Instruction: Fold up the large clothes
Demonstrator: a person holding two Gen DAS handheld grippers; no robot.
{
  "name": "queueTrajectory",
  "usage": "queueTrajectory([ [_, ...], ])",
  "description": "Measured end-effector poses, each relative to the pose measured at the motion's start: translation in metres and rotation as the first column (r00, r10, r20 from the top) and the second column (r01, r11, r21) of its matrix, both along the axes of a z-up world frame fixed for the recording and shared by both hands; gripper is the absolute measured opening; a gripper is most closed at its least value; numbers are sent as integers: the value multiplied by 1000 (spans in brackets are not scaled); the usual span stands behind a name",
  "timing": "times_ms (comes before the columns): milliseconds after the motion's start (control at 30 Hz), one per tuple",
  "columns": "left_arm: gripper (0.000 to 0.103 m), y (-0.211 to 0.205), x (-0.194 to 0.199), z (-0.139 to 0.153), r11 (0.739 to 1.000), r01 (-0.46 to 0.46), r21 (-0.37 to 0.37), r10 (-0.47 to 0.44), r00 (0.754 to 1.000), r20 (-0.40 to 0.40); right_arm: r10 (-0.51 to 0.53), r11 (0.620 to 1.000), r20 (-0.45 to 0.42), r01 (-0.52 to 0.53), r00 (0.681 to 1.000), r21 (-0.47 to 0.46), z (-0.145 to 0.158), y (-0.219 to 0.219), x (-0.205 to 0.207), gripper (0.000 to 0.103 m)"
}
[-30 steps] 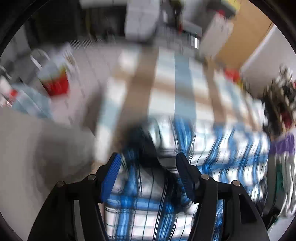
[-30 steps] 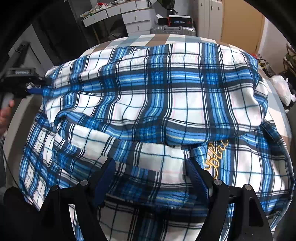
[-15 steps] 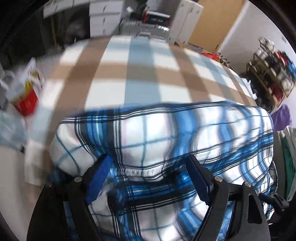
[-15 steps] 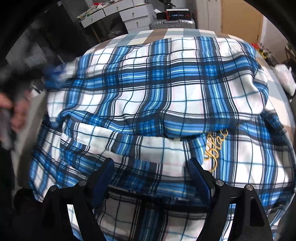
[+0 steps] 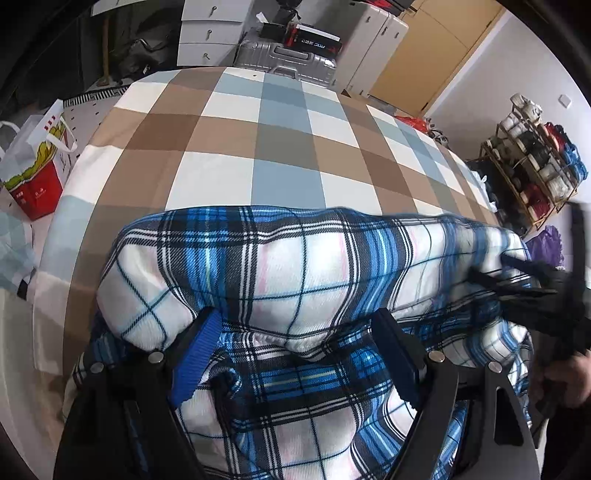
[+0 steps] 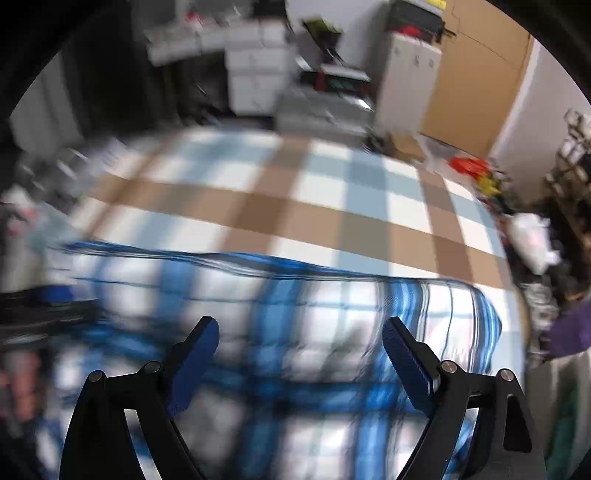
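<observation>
A blue, white and black plaid shirt [image 5: 280, 280] lies folded over on itself on a bed with a brown, white and blue checked cover [image 5: 280, 147]. My left gripper [image 5: 299, 339] is open, its blue-padded fingers spread just above the shirt's near fold. My right gripper [image 6: 299, 350] is open over the same shirt [image 6: 295, 314], holding nothing; that view is blurred by motion. The right gripper also shows as a dark blurred shape at the right edge of the left wrist view [image 5: 532, 291].
A silver suitcase [image 5: 288, 62] and white drawers [image 5: 210, 33] stand beyond the bed's far end. A red and white paper bag [image 5: 37, 162] sits on the floor at left. A shoe rack [image 5: 532, 158] stands at right.
The upper half of the shirt has been folded down toward me. The left gripper released the cloth and opened wide; the right gripper has pulled back and up, exposing more bed.
</observation>
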State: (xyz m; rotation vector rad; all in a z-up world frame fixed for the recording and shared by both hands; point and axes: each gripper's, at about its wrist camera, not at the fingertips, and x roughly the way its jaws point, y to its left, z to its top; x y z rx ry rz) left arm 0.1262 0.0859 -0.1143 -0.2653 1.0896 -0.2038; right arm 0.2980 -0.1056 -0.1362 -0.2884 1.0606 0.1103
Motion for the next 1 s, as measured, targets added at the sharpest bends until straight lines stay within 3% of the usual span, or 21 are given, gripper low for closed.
queueTrajectory([
  [67, 82, -7, 2, -1, 999, 18, 49, -17, 1000, -6, -17, 1000, -119, 15, 993, -15, -32, -9, 14, 90],
  [167, 78, -11, 1, 10, 996, 16, 90, -9, 997, -78, -5, 1000, -121, 9, 993, 29, -24, -26, 14, 90],
  [200, 78, -10, -6, 26, 998, 19, 56, -14, 997, -76, -6, 1000, -71, 7, 997, 10, -17, -29, 9, 79],
  [267, 80, -17, -18, 64, 996, 77, 44, -79, 996, 51, 7, 998, 83, -1, 996, -70, 2, -38, -4, 78],
  [300, 81, -24, -21, 78, 991, 82, 104, -96, 986, 133, 15, 997, 103, -7, 995, -73, 6, -44, -7, 79],
  [333, 81, -28, -19, 79, 985, 75, 152, -98, 984, 151, 14, 998, 92, -8, 996, -61, 6, -54, -8, 79],
  [400, 81, -34, 0, 56, 974, 65, 216, -83, 994, 77, -21, 997, 54, 25, 998, -76, -6, -71, -5, 79],
  [467, 81, -32, 18, 18, 973, 53, 226, -51, 999, -15, -32, 999, 11, 32, 999, -41, -19, -86, -2, 79],
  [533, 82, -31, 23, -2, 969, 42, 244, -41, 999, -7, -33, 999, 1, 33, 999, 37, -25, -98, -1, 82],
  [633, 86, -39, 28, -3, 950, 67, 303, -67, 998, -9, -16, 998, -30, 18, 999, 68, -21, -102, 4, 84],
  [800, 87, -35, 30, -2, 954, 91, 286, -94, 996, -2, -17, 991, 25, 14, 1000, 133, 6, -104, 3, 79],
  [900, 88, -38, 30, -4, 944, 124, 305, -124, 992, -17, 11, 999, -112, -7, 994, 43, -27, -98, 12, 80],
  [933, 89, -41, 32, -5, 937, 149, 316, -147, 989, -33, 23, 999, -52, -21, 998, 43, -26, -98, 10, 84],
  [1000, 101, -49, 37, -10, 911, 223, 346, -211, 975, -73, 26, 999, -66, -23, 997, 44, -28, -99, 13, 85],
])
